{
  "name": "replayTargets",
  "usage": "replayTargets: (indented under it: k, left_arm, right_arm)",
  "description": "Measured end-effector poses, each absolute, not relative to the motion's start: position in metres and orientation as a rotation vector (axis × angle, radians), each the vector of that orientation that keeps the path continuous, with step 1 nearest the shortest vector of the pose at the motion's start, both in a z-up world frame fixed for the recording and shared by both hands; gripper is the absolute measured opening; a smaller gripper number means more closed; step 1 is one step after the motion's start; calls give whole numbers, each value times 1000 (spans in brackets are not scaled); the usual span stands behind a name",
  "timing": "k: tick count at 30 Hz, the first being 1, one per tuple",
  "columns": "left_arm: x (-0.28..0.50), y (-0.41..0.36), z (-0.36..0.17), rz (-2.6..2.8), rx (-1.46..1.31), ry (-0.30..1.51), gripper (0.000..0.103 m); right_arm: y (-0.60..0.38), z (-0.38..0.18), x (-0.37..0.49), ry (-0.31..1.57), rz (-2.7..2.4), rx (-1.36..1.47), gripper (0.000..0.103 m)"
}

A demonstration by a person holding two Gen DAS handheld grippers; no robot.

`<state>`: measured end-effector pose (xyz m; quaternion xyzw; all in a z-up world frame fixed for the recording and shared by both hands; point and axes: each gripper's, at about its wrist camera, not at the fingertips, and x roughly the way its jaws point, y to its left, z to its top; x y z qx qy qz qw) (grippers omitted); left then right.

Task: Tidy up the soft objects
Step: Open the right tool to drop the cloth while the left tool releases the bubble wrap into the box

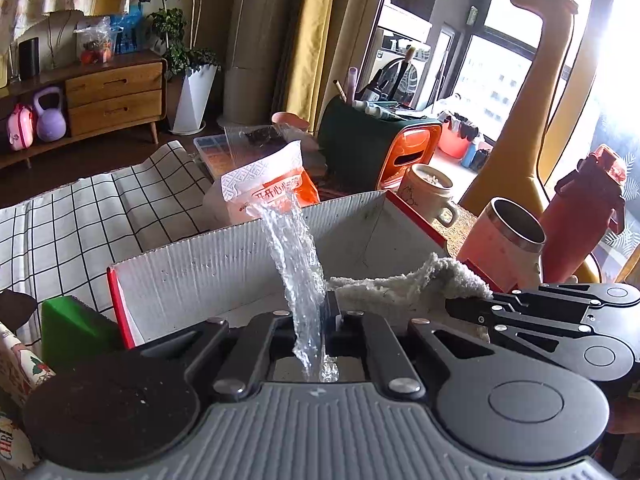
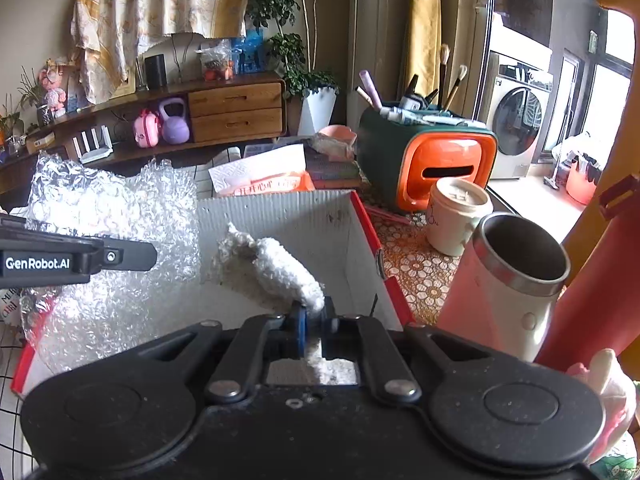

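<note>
My left gripper [image 1: 316,312] is shut on a sheet of clear bubble wrap [image 1: 298,268] that stands up between its fingers, over the open white cardboard box with red edges [image 1: 192,276]. In the right wrist view the bubble wrap [image 2: 108,240] spreads wide over the box's left side, with the left gripper's body in front of it. My right gripper [image 2: 314,312] is shut on a fluffy white cloth [image 2: 276,272] held over the box [image 2: 340,240]. The cloth also shows in the left wrist view [image 1: 408,284], beside the right gripper's body.
A pink-and-white steel tumbler [image 2: 512,284] and a red bottle [image 1: 580,216] stand right of the box. A white lidded mug [image 2: 452,216], an orange-green organizer [image 2: 432,160], a tissue pack [image 1: 272,184] and a green block [image 1: 72,328] surround it. Checked cloth [image 1: 80,216] covers the table's left.
</note>
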<state>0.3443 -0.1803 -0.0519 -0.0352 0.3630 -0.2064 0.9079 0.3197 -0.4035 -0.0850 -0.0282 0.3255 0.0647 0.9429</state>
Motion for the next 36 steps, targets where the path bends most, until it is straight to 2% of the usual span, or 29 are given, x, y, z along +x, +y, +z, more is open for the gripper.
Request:
replayTargets:
  k: [8,13,17,22,29,32,34,36]
  left_arm:
    - [364,-197,-79,-458,-42,894,5]
    - [368,-206,-96,-489,10,1008,5]
    - [363,-210,-99,-466,65,1033,6]
    - [358,-209,-93,-452,95,1021,6]
    - [353,-200,-80,-424,96,984,11]
    - [352,-195,-75,-417,83,979,31]
    - [350,-192,-72,-417,70,968,69]
    - [347,-190,-67,-411,62,948,72]
  right_arm:
    - [-390,-100,326,757,253,-72,10]
    - [-381,-107,324,799,294,-83,17]
    - [-381,-112,326,838,309,-58,19]
    - [-382,-109,325,849,329,-37,34]
    - [-385,-99,318,834,343,-36,47]
    - [-386,-96,314,826,346,-45,53]
    - [-387,-92,312,818,346,-50,57]
    - [-389,-89,310,811,345,-51,60]
